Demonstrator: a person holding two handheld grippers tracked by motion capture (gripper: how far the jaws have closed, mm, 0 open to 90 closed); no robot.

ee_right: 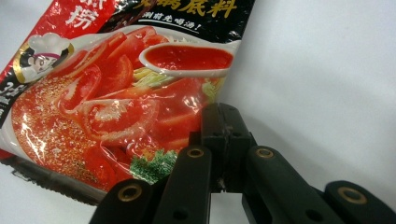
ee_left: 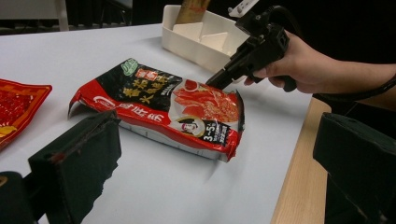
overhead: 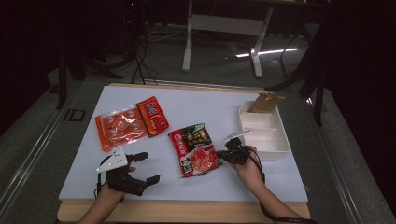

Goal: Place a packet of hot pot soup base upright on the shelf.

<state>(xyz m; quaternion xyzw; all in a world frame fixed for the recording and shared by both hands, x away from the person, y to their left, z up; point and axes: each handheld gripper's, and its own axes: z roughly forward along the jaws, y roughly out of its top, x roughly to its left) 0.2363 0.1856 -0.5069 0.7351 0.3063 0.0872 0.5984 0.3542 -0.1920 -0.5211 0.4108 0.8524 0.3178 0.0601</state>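
A red and black soup-base packet (overhead: 195,149) (ee_left: 159,107) (ee_right: 102,107) lies flat near the middle of the white table top (overhead: 196,105). My right gripper (overhead: 220,156) (ee_left: 210,84) (ee_right: 224,116) is at the packet's right edge. Its jaws are pressed together and pinch the film there. My left gripper (overhead: 147,167) (ee_left: 219,186) rests low at the front left of the table. It points toward the packet from some way off, its jaws wide apart with nothing between them.
An orange packet (overhead: 120,127) and a red packet (overhead: 152,115) (ee_left: 18,107) lie at the back left. A white divided tray (overhead: 275,140) (ee_left: 187,37) stands at the right with a brown bag (overhead: 265,101) in its far end. The wooden table edge (overhead: 187,211) runs along the front.
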